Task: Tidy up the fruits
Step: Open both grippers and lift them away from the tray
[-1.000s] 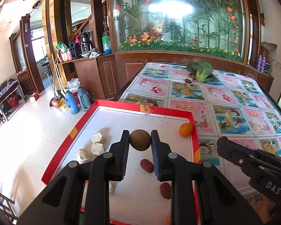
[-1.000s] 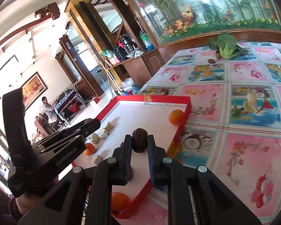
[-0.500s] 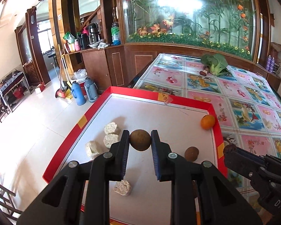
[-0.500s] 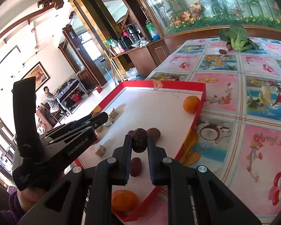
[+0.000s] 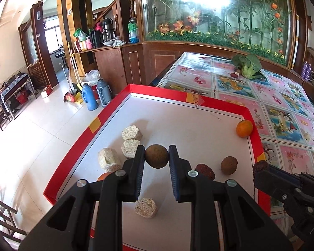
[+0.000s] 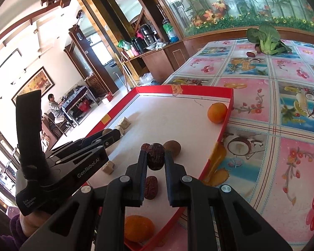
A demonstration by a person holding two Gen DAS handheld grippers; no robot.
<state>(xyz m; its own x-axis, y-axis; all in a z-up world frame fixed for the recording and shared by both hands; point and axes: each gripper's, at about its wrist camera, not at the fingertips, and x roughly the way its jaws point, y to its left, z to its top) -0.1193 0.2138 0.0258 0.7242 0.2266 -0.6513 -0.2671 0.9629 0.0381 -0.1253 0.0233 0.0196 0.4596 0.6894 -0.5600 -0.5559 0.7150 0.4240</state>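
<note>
Your left tongs (image 5: 157,159) are clenched on a round brown fruit (image 5: 156,156), pinned between both pads above the white floor of the red-rimmed tray (image 5: 184,93). Your right tongs (image 6: 156,156) are clenched on a dark wrinkled date (image 6: 156,156), held upright between the pads over the near right part of the same tray.

In the left wrist view, note the following inside the tray:
- Three pale crumbly blocks (image 5: 131,133) cluster near the left rim, just beside the left finger.
- A fourth pale block (image 5: 146,207) lies below the tongs, between the two fingers.
- A second brown fruit (image 5: 229,165) sits to the right of the tongs, with a red date (image 5: 205,171) just beside it on its left.
- An orange (image 5: 244,128) rests against the right rim at the far corner.

In the right wrist view, another date (image 6: 150,187) lies on the tray floor under the tongs, and a second orange (image 6: 137,228) sits at the near edge of the tray.

The tray stands on a tabletop (image 6: 282,96) covered with a fruit-patterned cloth. A leafy green vegetable (image 6: 265,38) lies at its far end, well apart from the tray.
</note>
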